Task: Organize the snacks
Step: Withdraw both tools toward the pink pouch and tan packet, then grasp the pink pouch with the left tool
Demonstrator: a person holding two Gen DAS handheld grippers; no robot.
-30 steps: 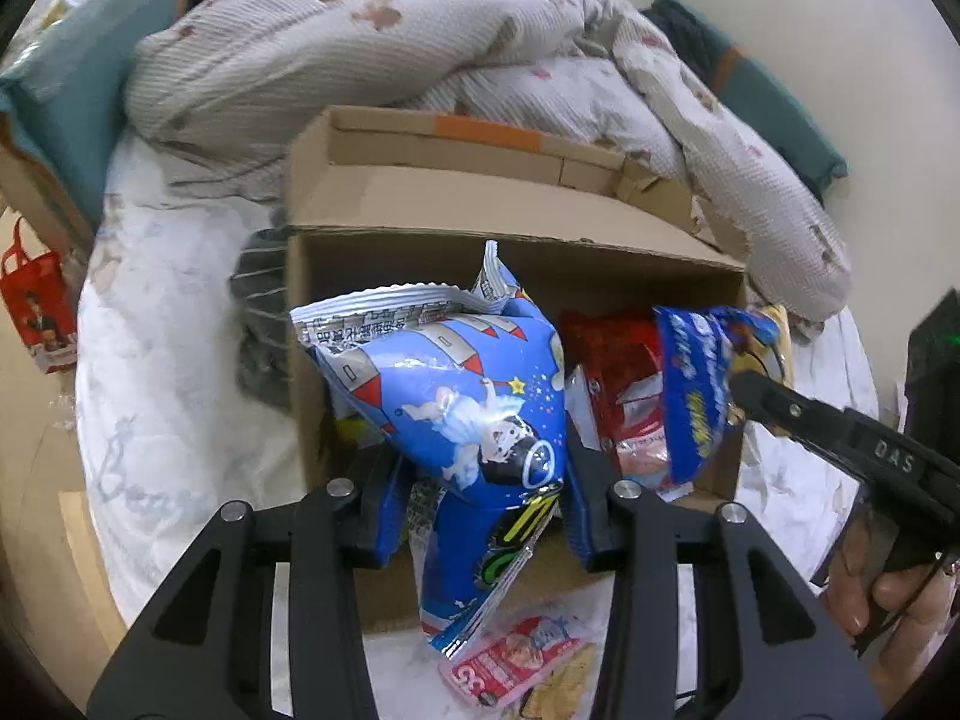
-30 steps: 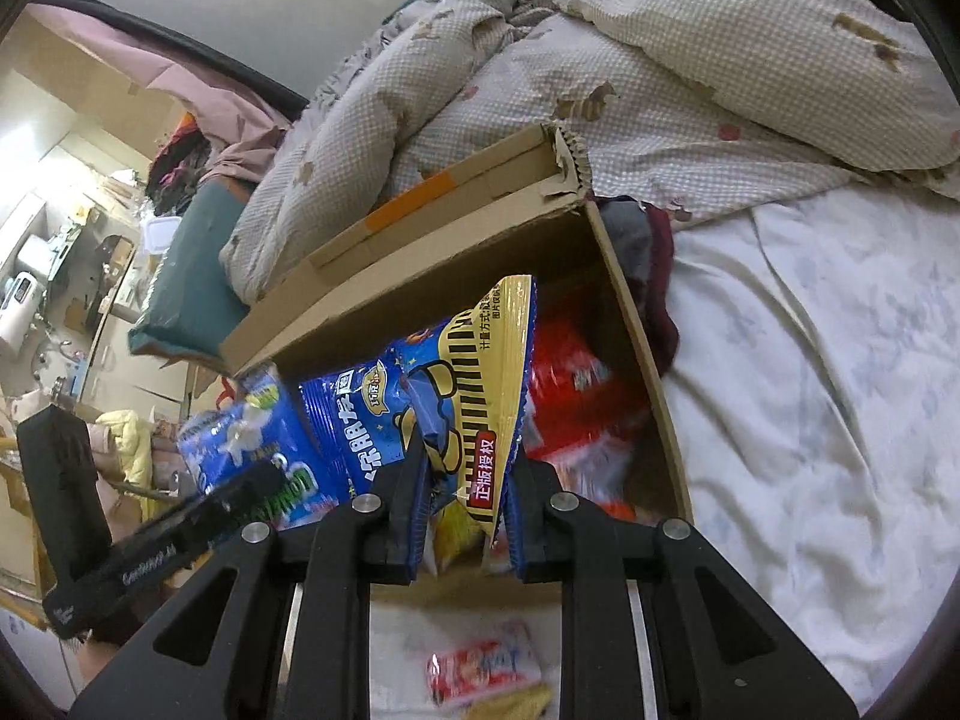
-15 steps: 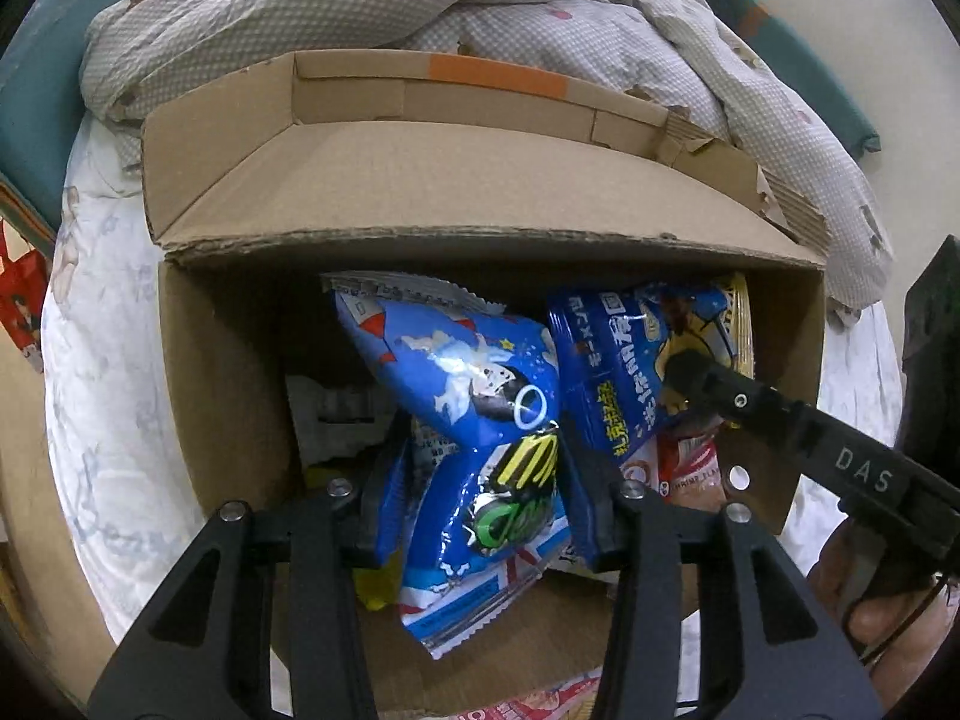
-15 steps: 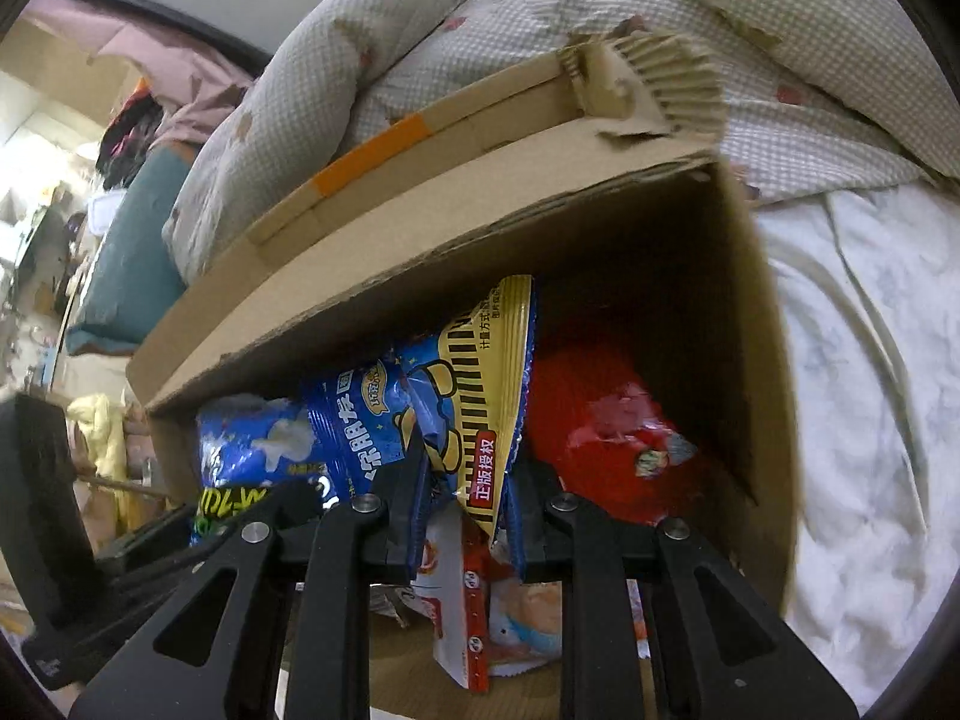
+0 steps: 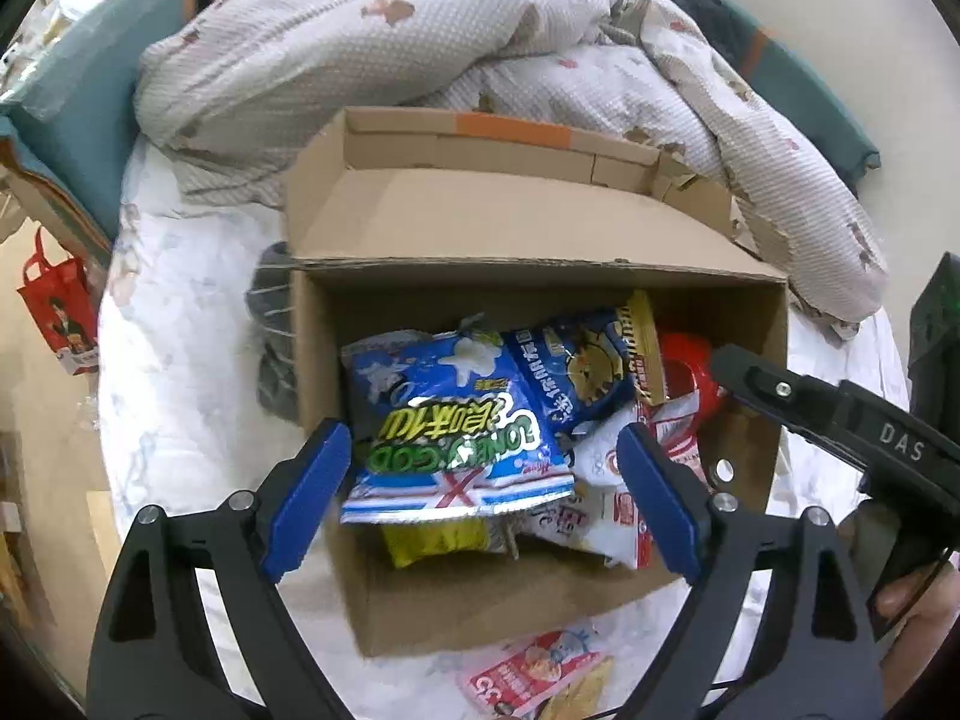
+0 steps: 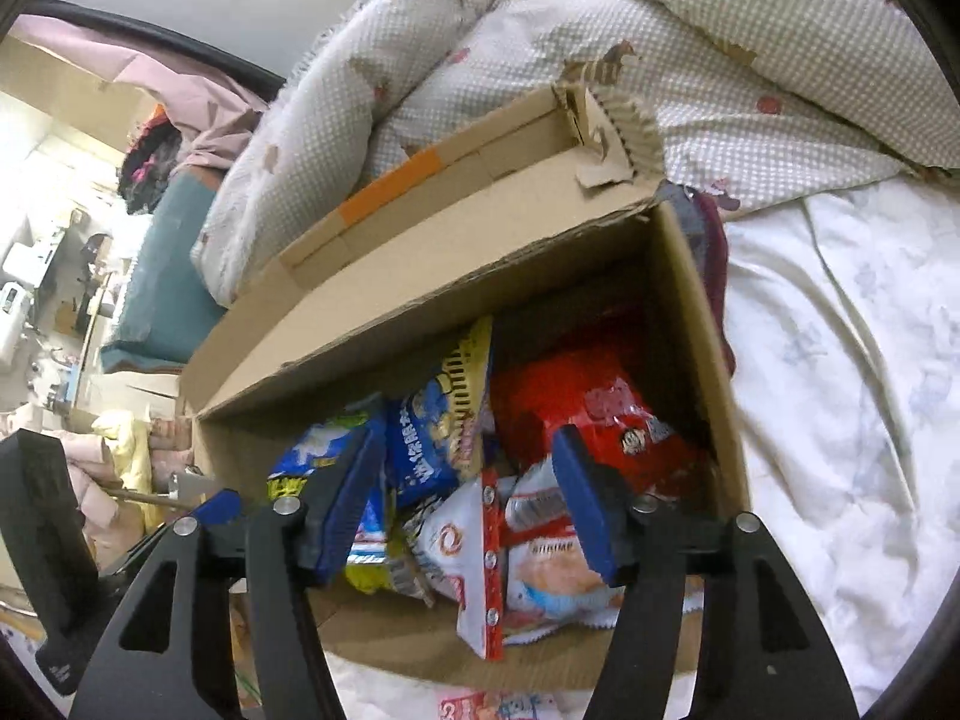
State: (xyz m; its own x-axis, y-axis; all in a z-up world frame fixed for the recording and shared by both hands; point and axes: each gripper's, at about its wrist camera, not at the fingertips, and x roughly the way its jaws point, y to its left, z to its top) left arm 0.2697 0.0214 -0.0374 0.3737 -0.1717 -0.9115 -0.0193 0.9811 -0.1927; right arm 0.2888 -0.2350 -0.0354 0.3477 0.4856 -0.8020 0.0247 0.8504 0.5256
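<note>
Right, biggest first: the bed with its pale printed sheet (image 5: pixel 180 372) carries everything, the crumpled checked quilt (image 5: pixel 372 30) heaped behind. On the sheet sits my open brown cardboard box (image 5: pixel 528 234), far flap folded back, which I reckon is so I can drop snacks straight in. Inside, the glossy blue-and-white puffed snack bag with green lettering (image 5: pixel 450 420) lies on top toward the left, tilted against its neighbours. Next to it leans the blue-and-yellow crinkled snack bag (image 5: pixel 576 372), propped upright by the shiny red foil packet (image 6: pixel 600 408) filling the right corner. Below that, white packets with red trim (image 6: pixel 540 540) are jumbled at the near wall.

My left hand-held gripper (image 5: pixel 480 492) hovers over the box with its blue-padded jaws spread wide, nothing between them. My right hand-held gripper (image 6: pixel 468 504) is likewise parted and empty, poised above the white packets. One small pink-and-white sachet (image 5: pixel 534 672) lies on the sheet just outside the near wall; that looks like my next pick.
</note>
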